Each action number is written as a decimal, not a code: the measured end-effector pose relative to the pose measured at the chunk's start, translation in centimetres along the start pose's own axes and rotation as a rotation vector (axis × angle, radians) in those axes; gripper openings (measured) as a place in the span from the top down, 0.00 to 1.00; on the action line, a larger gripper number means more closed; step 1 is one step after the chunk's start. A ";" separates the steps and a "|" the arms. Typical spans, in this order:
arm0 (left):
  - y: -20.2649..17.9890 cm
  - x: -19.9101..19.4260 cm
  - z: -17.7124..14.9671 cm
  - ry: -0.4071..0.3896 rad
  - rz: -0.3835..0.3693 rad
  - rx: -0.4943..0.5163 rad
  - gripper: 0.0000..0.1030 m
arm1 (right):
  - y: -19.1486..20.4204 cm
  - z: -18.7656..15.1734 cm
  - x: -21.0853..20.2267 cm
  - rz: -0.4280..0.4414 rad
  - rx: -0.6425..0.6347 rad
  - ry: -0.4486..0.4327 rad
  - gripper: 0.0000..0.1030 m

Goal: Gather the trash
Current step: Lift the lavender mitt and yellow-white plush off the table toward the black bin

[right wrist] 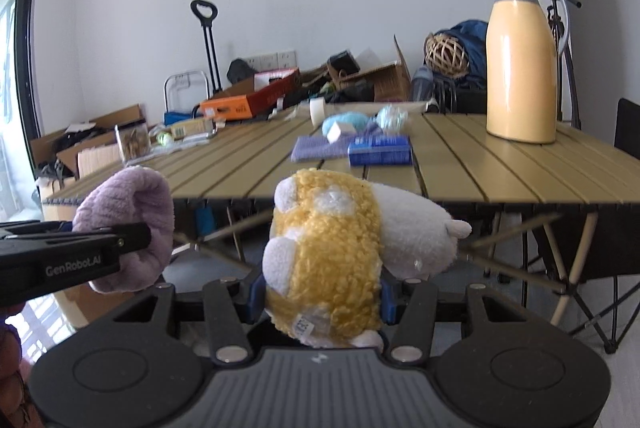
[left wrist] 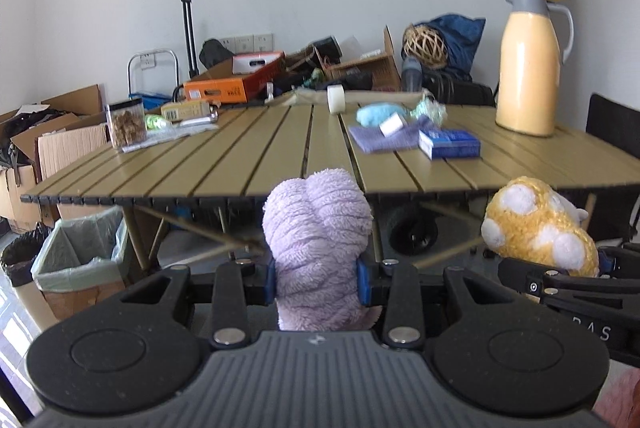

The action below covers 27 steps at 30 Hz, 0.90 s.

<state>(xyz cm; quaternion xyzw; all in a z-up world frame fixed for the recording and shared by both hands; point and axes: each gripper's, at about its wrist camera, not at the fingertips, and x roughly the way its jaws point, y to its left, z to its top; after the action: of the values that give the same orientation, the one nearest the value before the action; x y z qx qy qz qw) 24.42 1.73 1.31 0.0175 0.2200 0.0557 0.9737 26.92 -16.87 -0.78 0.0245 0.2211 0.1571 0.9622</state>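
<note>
My left gripper (left wrist: pixel 318 282) is shut on a fluffy lilac plush (left wrist: pixel 316 240), whose body rises between the blue pads. My right gripper (right wrist: pixel 320 298) is shut on a yellow-and-white plush toy (right wrist: pixel 328 260) with a small tag at its base. Each toy also shows in the other view: the yellow plush toy (left wrist: pixel 536 226) at the right, the lilac plush (right wrist: pixel 128 224) at the left. Both are held side by side just before the near edge of a slatted olive table (left wrist: pixel 240 164). A lined cardboard bin (left wrist: pixel 82 260) stands on the floor at the left, below the table.
On the table lie a blue box (left wrist: pixel 450 144), a purple cloth (left wrist: pixel 384 140), a light blue fluffy item (left wrist: pixel 376 114), a tape roll (left wrist: pixel 335 99), a clear jar (left wrist: pixel 126 124) and a tall yellow jug (left wrist: pixel 528 64). Cardboard boxes (left wrist: pixel 52 140) and clutter fill the back wall. A black-lined bin (left wrist: pixel 20 260) stands far left.
</note>
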 end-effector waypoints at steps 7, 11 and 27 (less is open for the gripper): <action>-0.4 -0.1 -2.3 0.061 -0.001 0.031 0.65 | -0.1 -2.2 -0.6 0.002 0.000 0.074 0.50; -0.3 0.1 -3.4 0.102 0.000 0.043 0.65 | -0.2 -3.2 -0.7 -0.003 -0.006 0.108 0.50; -0.5 3.2 -7.7 0.287 -0.005 0.105 0.65 | -1.1 -7.4 1.7 -0.018 0.004 0.324 0.50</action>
<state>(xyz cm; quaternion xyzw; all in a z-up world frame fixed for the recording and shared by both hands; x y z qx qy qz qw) 24.05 1.63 -7.04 0.0598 0.3597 0.0435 0.9301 25.51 -17.57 -8.34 -0.0013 0.3738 0.1497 0.9154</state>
